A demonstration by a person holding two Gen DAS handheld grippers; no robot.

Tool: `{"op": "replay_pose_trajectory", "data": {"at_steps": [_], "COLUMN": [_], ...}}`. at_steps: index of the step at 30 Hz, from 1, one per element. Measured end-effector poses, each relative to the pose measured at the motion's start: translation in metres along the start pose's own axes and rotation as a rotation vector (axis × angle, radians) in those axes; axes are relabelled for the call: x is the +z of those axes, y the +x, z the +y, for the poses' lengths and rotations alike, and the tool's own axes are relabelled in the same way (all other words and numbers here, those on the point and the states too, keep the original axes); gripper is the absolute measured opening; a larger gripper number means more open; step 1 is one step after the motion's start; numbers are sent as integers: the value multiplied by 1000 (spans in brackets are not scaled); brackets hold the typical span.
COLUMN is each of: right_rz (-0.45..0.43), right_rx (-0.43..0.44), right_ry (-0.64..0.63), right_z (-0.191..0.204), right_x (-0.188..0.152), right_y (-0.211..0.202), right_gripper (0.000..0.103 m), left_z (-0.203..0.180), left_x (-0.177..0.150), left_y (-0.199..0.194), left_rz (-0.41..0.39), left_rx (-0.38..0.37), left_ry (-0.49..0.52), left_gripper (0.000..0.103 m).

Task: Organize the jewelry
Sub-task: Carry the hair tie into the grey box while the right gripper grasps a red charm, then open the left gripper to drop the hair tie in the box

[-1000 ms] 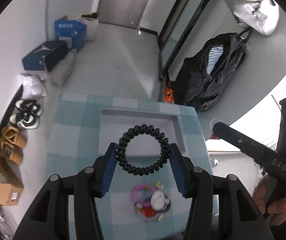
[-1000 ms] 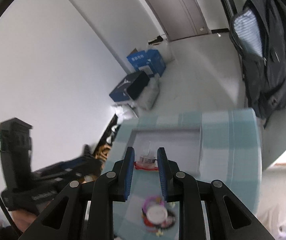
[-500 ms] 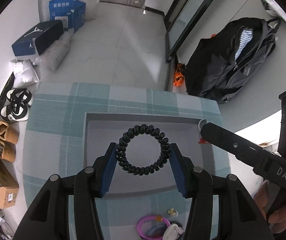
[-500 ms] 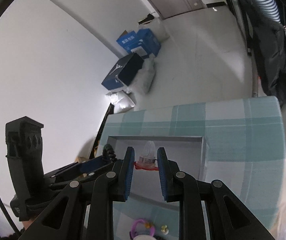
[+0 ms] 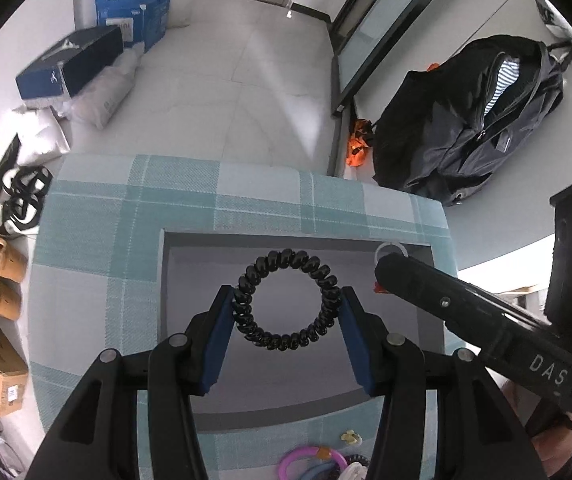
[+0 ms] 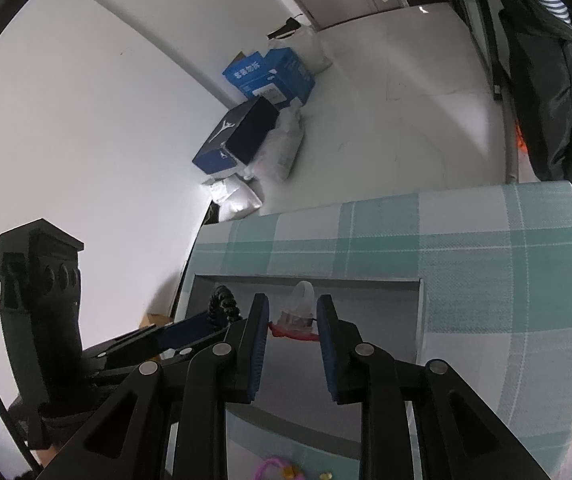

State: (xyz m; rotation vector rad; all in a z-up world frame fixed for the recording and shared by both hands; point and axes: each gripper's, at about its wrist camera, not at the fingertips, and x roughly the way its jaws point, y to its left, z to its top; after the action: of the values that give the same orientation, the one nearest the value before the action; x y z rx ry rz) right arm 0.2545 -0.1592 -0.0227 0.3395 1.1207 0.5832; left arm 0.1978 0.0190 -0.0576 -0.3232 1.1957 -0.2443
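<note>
Since a second ago both of your tongs have dropped and come forward, so the grey tray [image 5: 397, 394] that lay far ahead now fills the space under them, and the heap of leftover jewelry [image 5: 317, 465] has slid to the bottom edge of the left wrist view.

Nearest you, that heap lies on the checked teal cloth of the table [image 5: 98, 240], just short of the tray's near rim: a pink ring, a bluish loop and a small yellow piece can be made out; the rest is cut off.

Your left tongs [image 5: 287, 305] pinch the black spiral hair tie [image 5: 327, 280] by its two sides, the blue pads pressing on it, and it hangs over the tray's floor.

Your right tongs [image 6: 291, 312] carry a small clear piece with a red base [image 6: 297, 316]. Its jaws have just been opening a little; the piece sits between the pads at the tips, over the tray's far right corner, but whether the pads press on it cannot be told.

Beyond the table are blue boxes [image 5: 130, 4] by the wall and a black backpack [image 5: 465, 120] on the right.
</note>
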Motion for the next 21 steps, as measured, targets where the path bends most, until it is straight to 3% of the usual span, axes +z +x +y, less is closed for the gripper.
{"op": "replay_pose_trajectory", "data": {"at_steps": [4,5,7,8,9,13,15,19,21], "right_rz": [-9,-11,-19,-30,-45,-87,-107,-128,-144], "right_rx": [18,28,42,56,62,79,75,43,30], "right_ry": [20,22,30,35,38,34,34,26,28], "right_z": [-2,-3,-3,-4,-4,-4,-3,-1,-2], "right_x": [0,1,1,2,2,5,4,2,-1], "right_y": [-2,-2,-5,-7,-10,-24,-30,-41,-47], "right_gripper": [27,33,51,65,69,70,79,83,93], "left_z": [7,7,6,5,4,3,3,1,-1], "left_x": [2,2,1,1,1,0,-2,-9,-15], "left_y": [4,4,0,-3,-6,-16,-23,-40,-46], "left_rz": [33,35,24,11,-2,-39,-68,-156,-198], "left_rx": [-51,-63,-75,-83,-88,-67,-58,-9,27], "left_ry": [-34,-35,-29,-24,-18,-5,1,27,38], "left_gripper": [52,62,71,77,80,81,81,81,81]}}
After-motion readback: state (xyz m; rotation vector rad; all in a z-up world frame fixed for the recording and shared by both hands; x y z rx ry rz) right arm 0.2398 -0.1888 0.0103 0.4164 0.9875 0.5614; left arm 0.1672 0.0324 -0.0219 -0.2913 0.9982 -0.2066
